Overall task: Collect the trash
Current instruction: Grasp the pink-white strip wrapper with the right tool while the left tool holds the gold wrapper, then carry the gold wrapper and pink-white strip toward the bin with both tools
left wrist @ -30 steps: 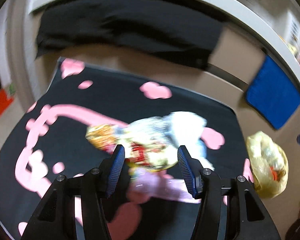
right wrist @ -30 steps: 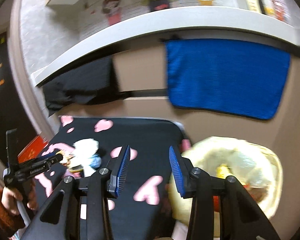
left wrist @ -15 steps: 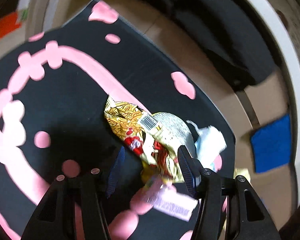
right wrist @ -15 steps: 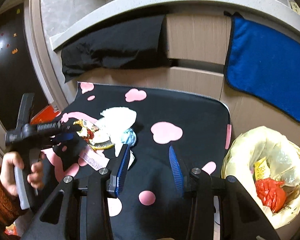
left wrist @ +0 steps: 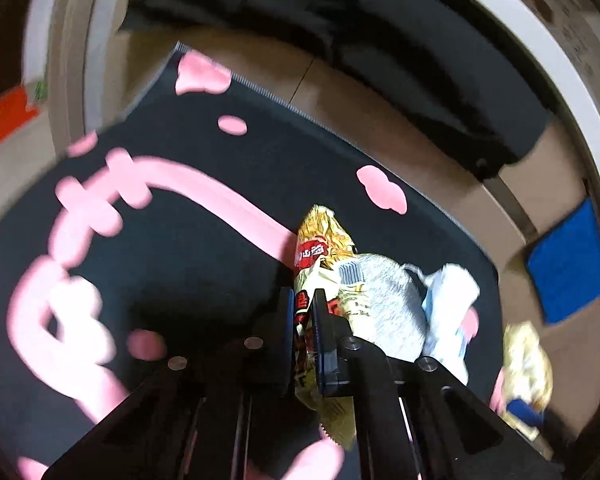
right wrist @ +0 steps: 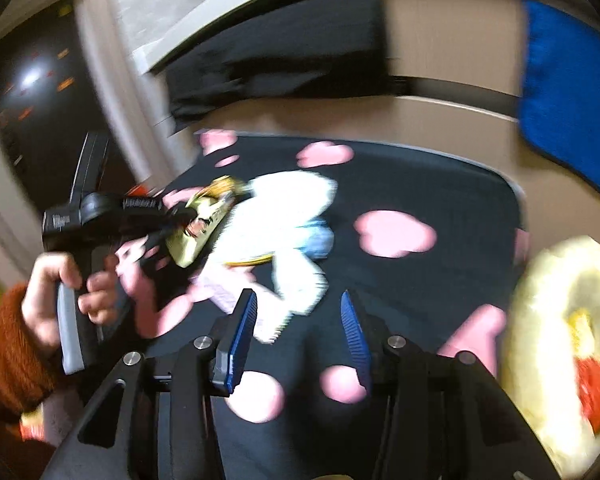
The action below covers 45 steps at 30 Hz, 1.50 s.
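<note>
Motion blur smears the white tissue (right wrist: 284,216) and trash bag (right wrist: 556,280) — bag cut off at the frame's right edge.

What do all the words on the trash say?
Snack wrapper, red label: white characters, too blurred to read.
Wrapper's barcode and the print below it: too small to read.
Left gripper: white lettering on its side, blurred.
Nothing else bears readable text.

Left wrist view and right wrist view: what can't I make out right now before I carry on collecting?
- Right wrist view: motion blur smears the white tissue and trash bag contents.
- Left wrist view: the left gripper covers the snack wrapper's lower print.
- Left wrist view: the trash bag is blurred, partly hidden behind the gripper body.
</note>
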Tool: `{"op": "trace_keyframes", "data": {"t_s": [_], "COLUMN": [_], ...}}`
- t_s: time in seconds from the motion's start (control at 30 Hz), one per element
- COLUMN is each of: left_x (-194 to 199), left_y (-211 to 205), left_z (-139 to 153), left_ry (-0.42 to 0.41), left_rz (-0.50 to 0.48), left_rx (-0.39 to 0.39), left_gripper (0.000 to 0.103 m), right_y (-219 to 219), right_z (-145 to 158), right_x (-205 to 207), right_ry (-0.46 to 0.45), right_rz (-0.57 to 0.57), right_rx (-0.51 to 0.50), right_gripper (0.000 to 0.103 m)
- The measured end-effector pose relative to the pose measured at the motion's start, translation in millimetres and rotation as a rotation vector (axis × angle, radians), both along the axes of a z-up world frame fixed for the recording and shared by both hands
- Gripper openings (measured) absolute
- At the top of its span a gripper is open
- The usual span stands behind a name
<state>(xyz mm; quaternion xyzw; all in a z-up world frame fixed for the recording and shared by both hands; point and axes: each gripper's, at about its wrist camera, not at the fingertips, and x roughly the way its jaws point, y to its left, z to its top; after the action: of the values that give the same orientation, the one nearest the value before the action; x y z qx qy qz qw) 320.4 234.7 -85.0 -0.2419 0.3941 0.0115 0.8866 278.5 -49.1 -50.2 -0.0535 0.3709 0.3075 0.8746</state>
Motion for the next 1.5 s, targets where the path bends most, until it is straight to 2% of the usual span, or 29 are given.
{"op": "trace_keyframes", "data": {"t_s": [0.13, 0.23, 0.4, 0.43, 0.53, 0.57, 0.67, 0.77, 0.8, 0.9, 1.1, 1.13, 1.17, 1.23, 1.5], "left_x": [-22.4, -34.8, -47.4, -49.1, -52.6, -53.0, -50.6, -43.9, -41.4, -33.1, -19.4, -19.3, -19.7, -22.3, -47.6], "left_y": [16.0, 29.7, 38.4, 38.6, 37.7, 37.0, 34.9, 35.6, 37.5, 40.7, 30.3, 27.5, 23.8, 14.7, -24.1], "left_z": [12.1, 11.2, 0.9, -0.5, -2.2, -2.4, -3.6, -8.6, -10.6, -16.2, -25.0, -24.5, -22.5, -17.3, 16.5], "left_ry": [0.003, 0.022, 0.044, 0.043, 0.033, 0.029, 0.029, 0.046, 0.053, 0.076, 0.121, 0.12, 0.115, 0.101, 0.008], "left_rz": [-0.092, -0.147, -0.222, -0.224, -0.238, -0.243, -0.249, -0.209, -0.193, -0.144, -0.138, -0.137, -0.138, -0.146, -0.162], "left_rx": [0.106, 0.103, 0.094, 0.099, 0.112, 0.112, 0.124, 0.169, 0.178, 0.18, 0.14, 0.137, 0.138, 0.154, 0.224], "left_gripper": [0.009, 0.009, 0.011, 0.015, 0.041, 0.043, 0.043, 0.043, 0.043, 0.043, 0.042, 0.034, 0.027, 0.023, 0.021], "right_y": [48.8, 74.9, 100.9, 103.4, 103.5, 102.0, 90.3, 73.2, 66.1, 39.6, -4.4, -9.0, -11.3, -16.6, -33.3], "right_z": [-17.8, -29.6, -49.5, -52.9, -56.8, -57.1, -56.8, -55.6, -55.3, -52.6, -33.1, -28.9, -25.9, -18.3, -3.7], "right_x": [5.0, 12.8, 28.4, 29.5, 26.7, 25.6, 22.1, 15.0, 13.0, 7.0, -3.1, -5.0, -6.4, -11.6, -32.3], "right_ry": [-0.029, -0.039, -0.041, -0.038, -0.029, -0.022, 0.01, 0.019, 0.026, 0.05, 0.081, 0.077, 0.071, 0.057, 0.017], "right_rz": [0.148, 0.216, 0.257, 0.262, 0.263, 0.26, 0.23, 0.178, 0.159, 0.086, -0.038, -0.053, -0.062, -0.074, -0.106], "right_rx": [-0.119, -0.176, -0.275, -0.288, -0.284, -0.275, -0.244, -0.237, -0.226, -0.191, -0.086, -0.078, -0.075, -0.067, -0.043], "right_gripper": [0.044, 0.044, 0.044, 0.044, 0.045, 0.045, 0.037, 0.018, 0.016, 0.013, 0.012, 0.012, 0.012, 0.012, 0.012]}}
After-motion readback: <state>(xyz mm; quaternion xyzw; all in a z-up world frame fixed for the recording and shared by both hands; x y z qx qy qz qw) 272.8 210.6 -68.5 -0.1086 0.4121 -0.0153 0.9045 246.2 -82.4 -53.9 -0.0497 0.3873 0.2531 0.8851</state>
